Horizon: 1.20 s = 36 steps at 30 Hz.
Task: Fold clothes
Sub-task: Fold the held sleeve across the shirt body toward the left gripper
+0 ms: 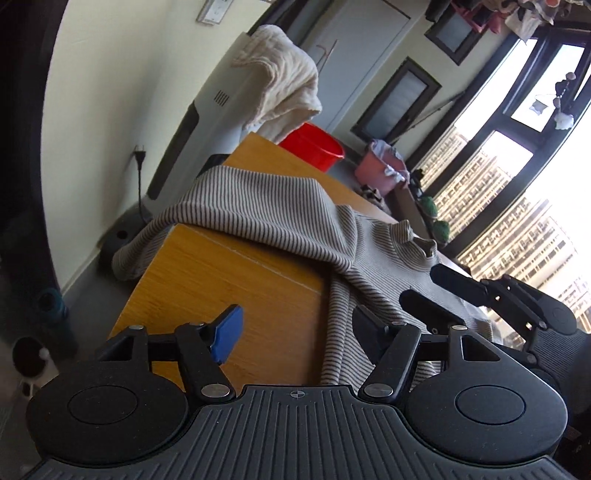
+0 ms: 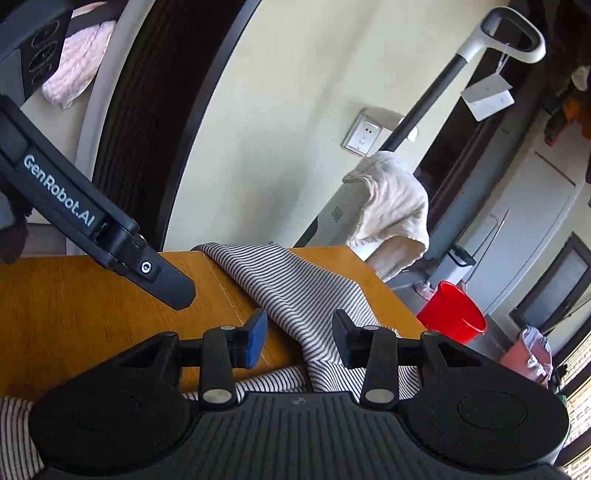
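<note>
We saw the striped top (image 1: 295,206) spread over the wooden table (image 1: 229,288), one sleeve hanging off the table's edge toward the floor and the collar lying toward the window side. In the right wrist view the top (image 2: 303,295) crossed the table's far corner and bunched up at the near edge, under the camera.

Over the table, the left gripper (image 1: 295,332) had its jaws standing apart, with bare wood and a fold of the top below the gap; nothing was pinched. The right gripper (image 2: 299,338) was also parted, more narrowly, and the cloth lay beneath and between its blue pads (image 2: 256,338); we could not tell whether either pad touched it.

Only the left wrist view showed the right gripper (image 1: 436,291) from outside, hovering over the top's body near the collar, and the windows beyond the table. Only the right wrist view showed the left gripper's finger (image 2: 162,280) above the bare wood, plus a wall socket (image 2: 364,134) and a vacuum handle (image 2: 513,33). Both showed a cream towel (image 1: 280,77) and a red bucket (image 1: 314,146) behind the table.
</note>
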Each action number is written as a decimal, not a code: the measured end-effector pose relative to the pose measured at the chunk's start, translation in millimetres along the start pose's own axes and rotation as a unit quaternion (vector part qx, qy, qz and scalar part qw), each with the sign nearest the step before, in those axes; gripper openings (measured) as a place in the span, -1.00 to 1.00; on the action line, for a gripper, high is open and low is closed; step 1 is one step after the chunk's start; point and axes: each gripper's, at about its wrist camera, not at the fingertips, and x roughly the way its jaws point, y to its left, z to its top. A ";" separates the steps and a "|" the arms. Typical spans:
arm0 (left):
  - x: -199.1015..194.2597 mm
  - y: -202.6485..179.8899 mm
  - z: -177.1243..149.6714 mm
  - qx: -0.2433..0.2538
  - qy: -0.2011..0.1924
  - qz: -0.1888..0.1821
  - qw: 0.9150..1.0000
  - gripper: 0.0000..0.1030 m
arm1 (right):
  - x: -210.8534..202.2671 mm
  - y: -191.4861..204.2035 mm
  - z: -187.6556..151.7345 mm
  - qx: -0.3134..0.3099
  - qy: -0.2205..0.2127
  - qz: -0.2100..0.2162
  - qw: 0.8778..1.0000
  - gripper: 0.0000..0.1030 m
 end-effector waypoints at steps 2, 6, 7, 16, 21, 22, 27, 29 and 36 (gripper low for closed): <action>-6.6 10.6 3.3 -0.011 -0.006 0.001 1.000 0.41 | 21.4 14.8 3.2 -0.038 0.006 0.001 0.999 -0.25; -19.2 31.5 7.2 -0.027 -0.015 -0.001 1.000 0.41 | 51.2 31.9 1.5 -0.094 0.014 -0.022 0.995 -0.25; -20.5 34.3 7.2 -0.029 -0.016 -0.002 0.999 0.41 | 56.9 33.2 1.8 -0.102 0.016 -0.025 0.994 -0.25; -19.4 49.7 6.2 -0.053 -0.010 -0.019 0.998 0.48 | 52.7 18.3 12.2 -0.108 -0.029 -0.058 0.992 -0.92; -19.4 48.7 4.1 -0.060 -0.004 -0.038 0.997 0.57 | -1.3 -34.4 20.1 -0.023 -0.069 -0.093 0.993 -0.92; -19.1 47.1 3.8 -0.060 -0.004 -0.041 0.997 0.57 | -12.2 -40.6 16.4 -0.012 -0.070 -0.094 0.993 -0.92; -14.5 36.2 2.4 -0.058 -0.003 -0.053 0.997 0.58 | -34.1 -28.0 -29.8 -0.028 -0.018 -0.085 0.996 -0.91; -11.3 30.8 1.2 -0.052 0.003 -0.051 0.997 0.58 | -32.7 -17.0 -49.8 -0.045 0.007 -0.080 0.996 -0.91; -13.1 10.9 -5.3 -0.001 0.013 -0.012 1.000 0.72 | -60.1 2.8 -59.3 -0.118 -0.036 -0.090 0.988 -0.79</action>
